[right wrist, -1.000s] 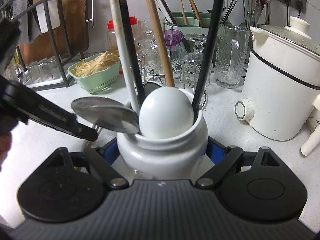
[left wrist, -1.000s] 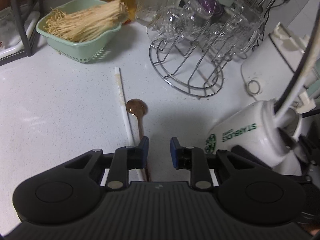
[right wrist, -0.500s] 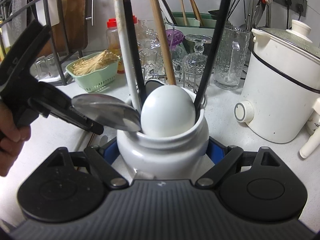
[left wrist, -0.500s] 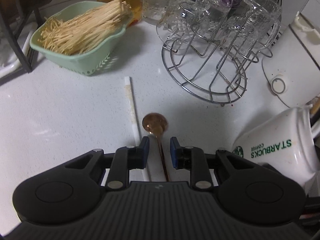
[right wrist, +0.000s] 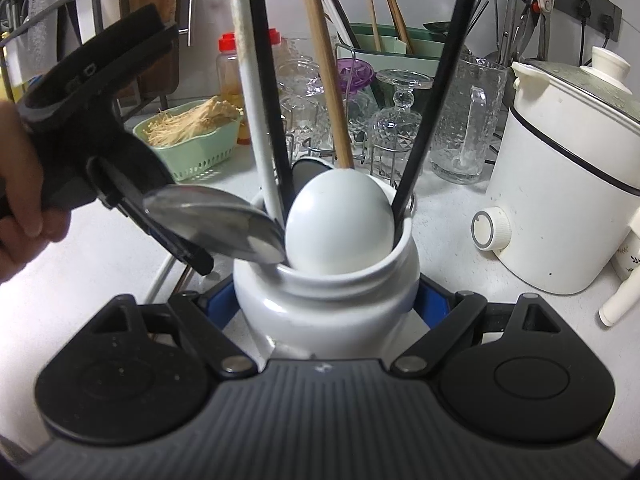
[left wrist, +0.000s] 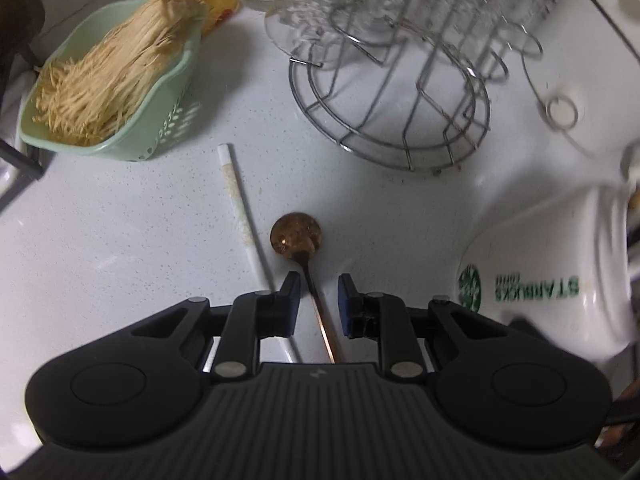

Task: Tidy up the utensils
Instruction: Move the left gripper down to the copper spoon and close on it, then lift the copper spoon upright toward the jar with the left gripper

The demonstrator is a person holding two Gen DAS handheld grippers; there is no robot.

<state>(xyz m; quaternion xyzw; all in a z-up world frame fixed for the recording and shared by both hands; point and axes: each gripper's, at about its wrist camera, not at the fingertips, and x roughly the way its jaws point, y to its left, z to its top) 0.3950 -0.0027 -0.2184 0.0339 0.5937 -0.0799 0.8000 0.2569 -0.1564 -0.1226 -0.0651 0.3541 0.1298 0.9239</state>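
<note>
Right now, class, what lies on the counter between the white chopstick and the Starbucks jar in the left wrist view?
A copper spoon. Its handle runs down between the open jaws of the left gripper, right of the white chopstick and left of the Starbucks jar.

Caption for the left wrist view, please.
Left claw closing around the copper spoon handle on the counter, beside a white chopstick.
</note>
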